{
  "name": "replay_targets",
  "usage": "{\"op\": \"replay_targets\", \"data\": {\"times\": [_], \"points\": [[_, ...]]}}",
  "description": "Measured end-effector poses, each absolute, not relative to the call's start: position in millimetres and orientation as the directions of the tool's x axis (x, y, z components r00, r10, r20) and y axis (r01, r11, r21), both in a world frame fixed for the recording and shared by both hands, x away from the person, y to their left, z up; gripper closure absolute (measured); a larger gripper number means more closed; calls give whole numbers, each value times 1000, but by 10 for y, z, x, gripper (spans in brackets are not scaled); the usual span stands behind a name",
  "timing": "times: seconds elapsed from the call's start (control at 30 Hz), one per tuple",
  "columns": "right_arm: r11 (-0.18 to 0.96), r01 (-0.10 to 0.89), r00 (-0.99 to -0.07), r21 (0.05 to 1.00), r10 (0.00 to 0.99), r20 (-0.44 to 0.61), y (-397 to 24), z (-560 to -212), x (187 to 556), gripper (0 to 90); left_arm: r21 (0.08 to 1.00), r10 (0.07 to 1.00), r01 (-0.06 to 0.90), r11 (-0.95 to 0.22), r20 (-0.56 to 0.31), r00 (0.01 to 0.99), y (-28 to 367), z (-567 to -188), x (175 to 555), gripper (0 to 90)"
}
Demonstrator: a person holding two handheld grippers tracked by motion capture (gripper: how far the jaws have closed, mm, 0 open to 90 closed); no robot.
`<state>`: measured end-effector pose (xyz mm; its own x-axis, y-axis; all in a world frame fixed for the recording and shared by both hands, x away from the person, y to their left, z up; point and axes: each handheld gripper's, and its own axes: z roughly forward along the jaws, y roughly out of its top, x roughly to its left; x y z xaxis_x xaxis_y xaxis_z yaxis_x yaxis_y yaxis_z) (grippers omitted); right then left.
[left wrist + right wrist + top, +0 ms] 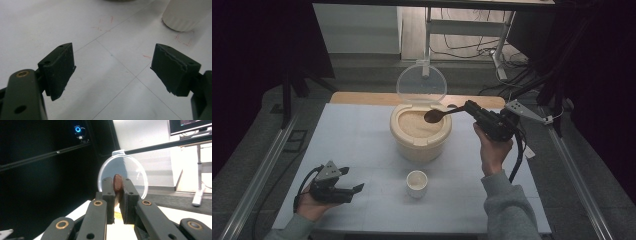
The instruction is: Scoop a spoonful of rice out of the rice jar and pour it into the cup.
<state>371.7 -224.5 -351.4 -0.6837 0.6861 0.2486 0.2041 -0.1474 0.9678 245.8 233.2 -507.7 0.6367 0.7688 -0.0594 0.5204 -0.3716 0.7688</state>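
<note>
Spoon [438, 115] sits clamped by its handle in the right gripper [472, 108], bowl hanging over the rice in the open bin [420, 131]. Right gripper view confirms it: jaws pinched tight on the brown handle [117, 183], clear lid [123, 176] standing up behind. Cup [417, 183] lies toward the person from the bin, a short gap between them, well inside the table's [362, 130] front edge. Spoon's long axis runs across the table from gripper to bin, so the carry looks like a pull back toward the person and down over the bin's near rim. Left gripper [346, 186] rests on the table left of the cup, jaws wide, nothing between them. Bare table all round the cup.
</note>
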Motion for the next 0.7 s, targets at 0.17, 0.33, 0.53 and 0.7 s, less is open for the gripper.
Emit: {"op": "replay_targets", "data": {"times": [0.17,0.33,0.53,0.7], "points": [[-91,195,-664,976,720,200,-2187,-3531,3747,831,765,767,521,-379,-56,640,2330,-5083,2464,187],[-11,164,-642,986,758,116,-2096,-3522,3783,831,763,766,522,-381,-55,640,2317,-5088,2466,187],[107,137,-609,985,793,-1,-1994,-3492,3800,831,763,766,522,-382,-55,641,2318,-5089,2466,187],[123,171,-608,978,794,7,-1940,-3561,3823,832,762,765,522,-384,-54,642,2318,-5090,2465,187]]}}
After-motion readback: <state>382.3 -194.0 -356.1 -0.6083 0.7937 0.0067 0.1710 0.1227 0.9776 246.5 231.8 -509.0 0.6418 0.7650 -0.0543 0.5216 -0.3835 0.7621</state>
